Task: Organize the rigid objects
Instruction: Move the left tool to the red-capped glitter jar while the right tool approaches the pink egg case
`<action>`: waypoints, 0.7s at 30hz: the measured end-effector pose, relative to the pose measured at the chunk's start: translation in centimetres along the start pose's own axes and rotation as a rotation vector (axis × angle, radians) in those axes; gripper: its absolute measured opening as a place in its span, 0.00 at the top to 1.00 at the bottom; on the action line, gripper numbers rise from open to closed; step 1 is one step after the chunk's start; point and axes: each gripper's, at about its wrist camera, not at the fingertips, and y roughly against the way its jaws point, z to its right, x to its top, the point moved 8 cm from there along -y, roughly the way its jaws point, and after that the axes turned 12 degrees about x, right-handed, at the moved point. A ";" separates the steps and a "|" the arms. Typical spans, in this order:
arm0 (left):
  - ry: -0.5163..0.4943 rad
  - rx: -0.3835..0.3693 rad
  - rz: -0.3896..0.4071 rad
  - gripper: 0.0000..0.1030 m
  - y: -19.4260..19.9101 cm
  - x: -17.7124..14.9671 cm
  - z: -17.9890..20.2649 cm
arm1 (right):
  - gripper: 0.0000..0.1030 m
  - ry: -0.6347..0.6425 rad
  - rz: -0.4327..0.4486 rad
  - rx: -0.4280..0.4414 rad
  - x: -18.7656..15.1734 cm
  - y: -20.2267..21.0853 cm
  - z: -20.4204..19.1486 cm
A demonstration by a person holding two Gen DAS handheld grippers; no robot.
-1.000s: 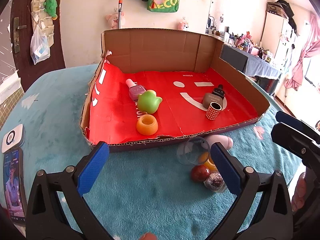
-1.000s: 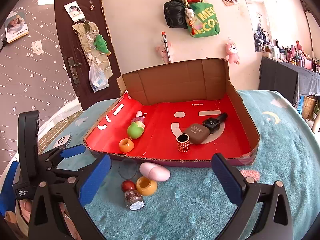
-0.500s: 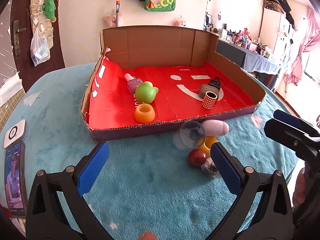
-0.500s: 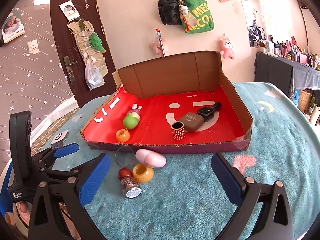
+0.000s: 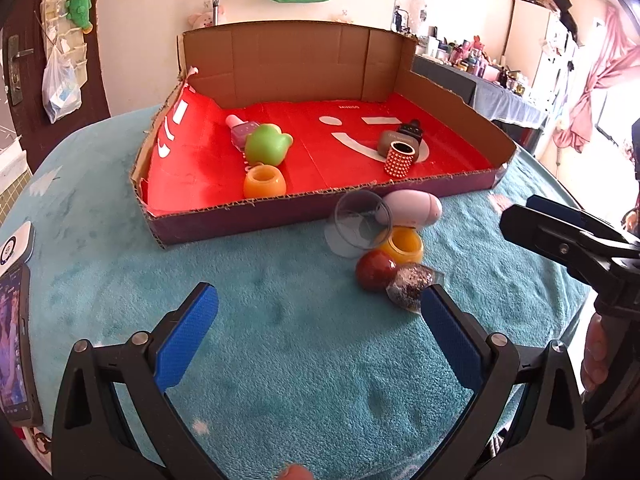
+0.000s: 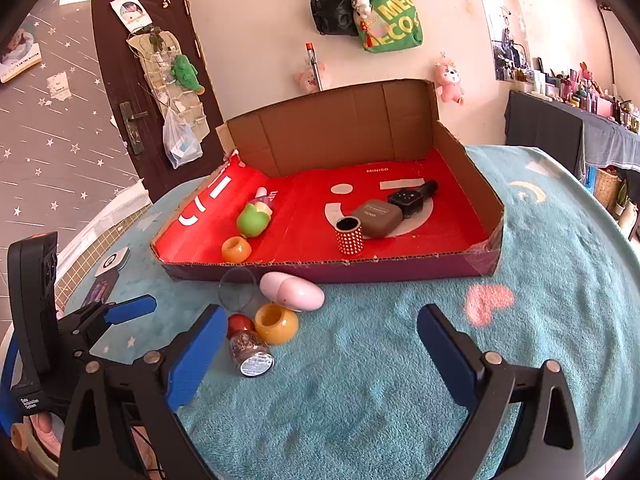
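A cardboard box (image 5: 224, 216) (image 6: 400, 270) with a red floor holds a green toy (image 5: 266, 145), an orange pot (image 5: 264, 182), a studded red cylinder (image 5: 400, 158) and a brown case (image 6: 376, 218). In front of it on the teal blanket lie a clear cup (image 5: 362, 220), a pink egg-shaped case (image 5: 414, 208) (image 6: 292, 291), a yellow pot (image 5: 402, 245) (image 6: 277, 323), a red ball (image 5: 376, 276) and a glitter jar (image 5: 410, 286) (image 6: 250, 354). My left gripper (image 5: 316, 308) is open and holds nothing. My right gripper (image 6: 323, 320) is closing with nothing between its pads; the jar lies by its left finger.
A phone (image 5: 12, 344) and a white device (image 5: 14, 242) lie at the blanket's left edge. The right gripper's arm (image 5: 568, 240) reaches in from the right of the cluster. Bare blanket (image 6: 540, 280) stretches to the right of the box front.
The left gripper has drawn back and sunk, so the box and loose objects sit higher in its view. The right gripper's fingers stand slightly closer together than before.
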 end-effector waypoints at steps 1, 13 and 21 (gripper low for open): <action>0.000 -0.005 -0.003 0.00 -0.1 -0.1 0.1 | 0.07 -0.004 -0.005 -0.002 -0.1 -0.1 0.1; 0.025 -0.109 -0.074 0.00 -1.4 -0.9 1.8 | 0.20 -0.011 -0.058 -0.037 -1.0 -1.6 1.4; 0.011 -0.077 -0.081 0.00 -2.9 -0.4 3.6 | 0.20 -0.075 -0.083 0.011 -0.2 -2.8 2.3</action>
